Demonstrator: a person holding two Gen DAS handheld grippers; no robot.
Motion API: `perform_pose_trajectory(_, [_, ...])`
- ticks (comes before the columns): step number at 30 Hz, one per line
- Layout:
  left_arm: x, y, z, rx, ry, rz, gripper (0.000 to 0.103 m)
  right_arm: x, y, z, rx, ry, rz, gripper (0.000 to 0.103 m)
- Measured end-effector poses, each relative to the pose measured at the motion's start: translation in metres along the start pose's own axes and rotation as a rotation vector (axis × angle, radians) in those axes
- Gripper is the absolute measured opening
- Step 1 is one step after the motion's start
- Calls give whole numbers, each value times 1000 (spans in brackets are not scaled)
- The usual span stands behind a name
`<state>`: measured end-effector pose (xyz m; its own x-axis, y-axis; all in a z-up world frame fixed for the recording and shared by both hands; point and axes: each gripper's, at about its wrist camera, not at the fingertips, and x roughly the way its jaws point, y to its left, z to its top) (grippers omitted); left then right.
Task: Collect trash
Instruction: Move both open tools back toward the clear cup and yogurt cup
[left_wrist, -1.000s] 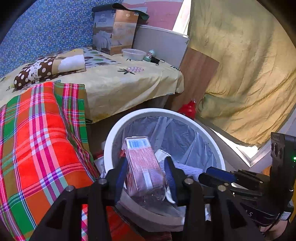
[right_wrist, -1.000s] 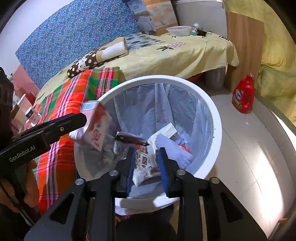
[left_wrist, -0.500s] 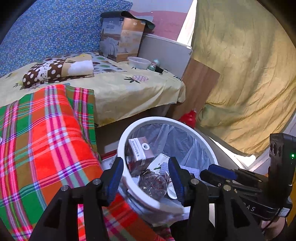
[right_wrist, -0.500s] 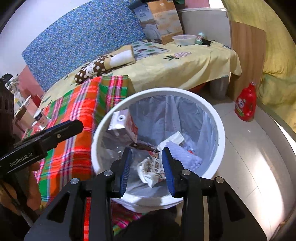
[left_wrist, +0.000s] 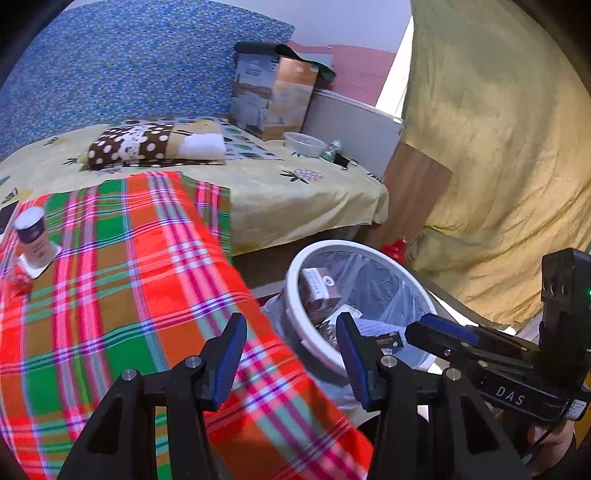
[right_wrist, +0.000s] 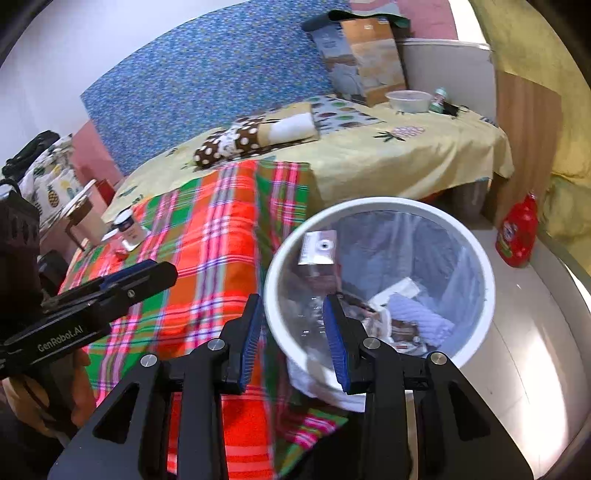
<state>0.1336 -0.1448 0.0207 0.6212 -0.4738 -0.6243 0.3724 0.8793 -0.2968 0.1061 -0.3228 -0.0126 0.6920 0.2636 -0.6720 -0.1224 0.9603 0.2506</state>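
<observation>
Tilting both grippers downward, I hold my left gripper (left_wrist: 291, 354) spread and empty at lower centre, my right gripper (right_wrist: 293, 332) parted, gripping nothing; beyond sits the bin (right_wrist: 476, 254), trash (right_wrist: 402, 321) inside.

My white round trash bin (right_wrist: 476, 254) stands upright on the floor beside the plaid-covered bed, holding a brown carton (right_wrist: 318, 247), crumpled wrappers (right_wrist: 399, 326) and a pale cloth (right_wrist: 419, 314).

Both wrist cameras look steeply down from close by, sharing the white bin (left_wrist: 295, 295) (right_wrist: 476, 258) and plaid cloth (left_wrist: 129, 277) (right_wrist: 221, 258).
</observation>
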Motion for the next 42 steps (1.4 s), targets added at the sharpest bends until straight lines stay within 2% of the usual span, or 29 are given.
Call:
perform_pose_trajectory(5, [-15, 18, -10, -27, -11, 37, 50, 0, 18, -2, -24, -1, 27, 44])
perform_pose_trajectory(28, [-77, 83, -28, -135, -79, 206, 50, 12, 91, 1, -162, 14, 136, 44])
perform_pose_trajectory(42, [-98, 125, -20, -177, -96, 327, 50, 24, 134, 15, -256, 13, 211, 44])
